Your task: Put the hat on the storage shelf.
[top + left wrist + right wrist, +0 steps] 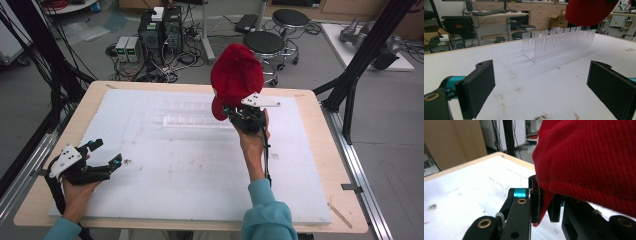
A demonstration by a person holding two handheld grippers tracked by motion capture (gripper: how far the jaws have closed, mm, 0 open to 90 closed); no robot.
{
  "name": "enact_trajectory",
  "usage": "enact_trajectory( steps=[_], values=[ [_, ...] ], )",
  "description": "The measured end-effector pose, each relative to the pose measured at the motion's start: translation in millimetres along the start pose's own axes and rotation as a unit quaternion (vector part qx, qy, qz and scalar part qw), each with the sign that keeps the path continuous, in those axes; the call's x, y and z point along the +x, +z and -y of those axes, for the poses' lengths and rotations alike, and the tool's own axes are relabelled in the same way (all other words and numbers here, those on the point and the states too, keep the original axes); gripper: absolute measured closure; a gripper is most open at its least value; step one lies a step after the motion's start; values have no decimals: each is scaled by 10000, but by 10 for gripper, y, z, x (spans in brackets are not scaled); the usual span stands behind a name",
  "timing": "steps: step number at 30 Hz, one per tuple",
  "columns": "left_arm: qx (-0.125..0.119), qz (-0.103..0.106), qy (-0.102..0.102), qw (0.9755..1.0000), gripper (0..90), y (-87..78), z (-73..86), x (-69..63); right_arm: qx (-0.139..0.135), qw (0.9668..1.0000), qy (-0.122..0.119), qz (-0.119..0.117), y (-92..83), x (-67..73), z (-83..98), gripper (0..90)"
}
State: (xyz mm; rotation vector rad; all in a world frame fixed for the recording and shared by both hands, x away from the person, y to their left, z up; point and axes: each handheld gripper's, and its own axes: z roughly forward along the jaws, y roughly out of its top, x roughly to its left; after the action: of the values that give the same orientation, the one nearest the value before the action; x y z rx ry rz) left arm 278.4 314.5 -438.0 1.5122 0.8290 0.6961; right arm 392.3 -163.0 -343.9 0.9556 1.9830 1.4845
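Here, white foam board on wooden table | stools, seemingly computers behind

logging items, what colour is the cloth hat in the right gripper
Red corduroy hat, pinched in the right gripper; clearest in the right gripper view.

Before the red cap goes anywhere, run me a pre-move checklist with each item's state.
1. Right gripper shut on the red cap: ok.
2. Cap lifted off the table: ok.
3. Clear slotted rack upright on the white board: ok.
4. Left gripper open, holding nothing: ok.
5. Left gripper apart from the rack: ok.
6. How much fabric sits between the right gripper's jaws: cannot tell.
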Motion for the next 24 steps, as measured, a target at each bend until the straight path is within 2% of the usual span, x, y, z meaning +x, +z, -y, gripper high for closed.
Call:
enact_trajectory(
  steps=[5, 10, 13, 20, 24],
  values=[
    [-71, -30, -46, 10000, 84, -10, 57, 2, 73, 9999, 68, 58, 69, -32, 40, 835],
    [-55, 2, -212, 9998, 89, -4, 128, 3, 196, 9997, 106, 138, 116, -55, 71, 835],
    [-108, -2, -230, 9997, 90, -13, 133, 6, 237, 9995, 150, 131, 144, -58, 87, 835],
    [-184, -12, -275, 9995, 93, -25, 140, 11, 481, 9986, -45, 203, 258, 1, 128, 835],
    [-199, 1, -272, 9994, 99, -26, 142, 11, 433, 9988, 56, 208, 311, 7, 155, 834]
  ],
)
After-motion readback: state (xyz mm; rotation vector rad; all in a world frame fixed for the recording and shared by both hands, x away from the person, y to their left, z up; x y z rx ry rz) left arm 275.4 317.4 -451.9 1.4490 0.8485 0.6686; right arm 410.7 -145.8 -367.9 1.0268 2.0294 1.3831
